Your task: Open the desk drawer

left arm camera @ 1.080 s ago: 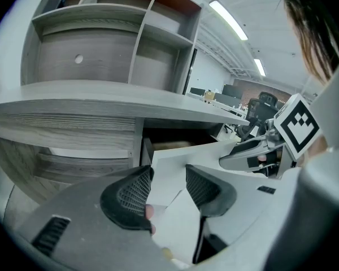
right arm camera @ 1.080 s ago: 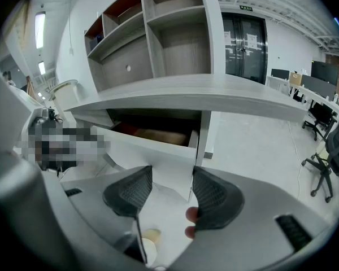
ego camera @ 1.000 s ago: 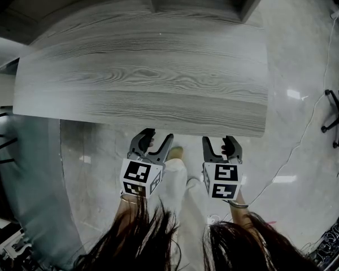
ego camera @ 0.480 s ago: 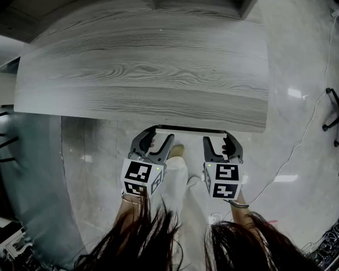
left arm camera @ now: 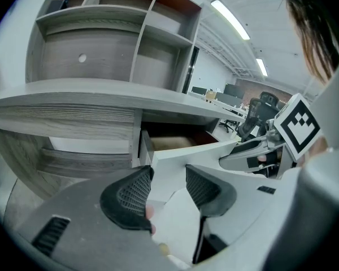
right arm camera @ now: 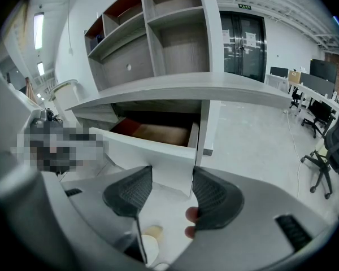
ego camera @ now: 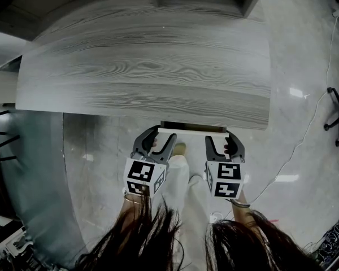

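**Drawer part-way out, a gripper at each end**

Desk drawer (ego camera: 192,131) stands partly open under the grey wood-grain desk (ego camera: 147,66), its brown inside showing. The left gripper (ego camera: 161,138) is at the left end of the white front and the right gripper (ego camera: 221,140) at the right end, probably so the drawer runs straight. Both pairs of fingers are spread apart. Each straddles a lower corner of the front and clamps nothing. Judged: pull under way, travel left.

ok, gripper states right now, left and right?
Left gripper: open, jaws apart around the white drawer front's left end.
Right gripper: open, jaws apart around its right end.
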